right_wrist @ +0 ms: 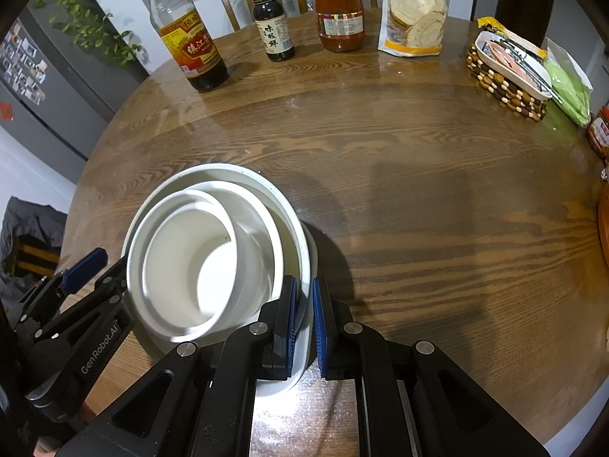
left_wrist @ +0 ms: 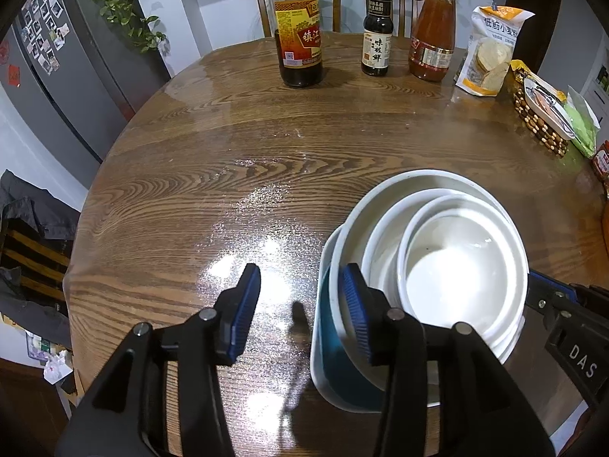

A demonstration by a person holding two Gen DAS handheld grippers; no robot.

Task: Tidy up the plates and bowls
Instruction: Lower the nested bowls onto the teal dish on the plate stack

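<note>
The nested stack of white ceramic bowls (left_wrist: 449, 266) stands on the near part of the round wooden table (left_wrist: 228, 175), between your two grippers. A small bowl (right_wrist: 190, 262) sits inside a wider one, that one inside a still wider bowl, and under them is a dish with a teal outer wall (left_wrist: 323, 327).

Your right gripper (right_wrist: 304, 323) has narrow jaws which pinch the rim of the stack on its right side; the rim is between the blue pads. Your left gripper (left_wrist: 300, 312) is half open: one finger (left_wrist: 356, 312) is beside the outer wall of the stack, perhaps touching it, the other over bare table, and nothing is held between them.

I judge the task nearly finished: all bowls that I see are already in one pile, and no loose plate or bowl is left elsewhere. It remains perhaps only to release the rim.

Further away stand a vinegar bottle (left_wrist: 297, 30), a small dark sauce bottle (left_wrist: 377, 30), a red sauce jar (left_wrist: 434, 34) and a flour bag (left_wrist: 491, 49).
</note>
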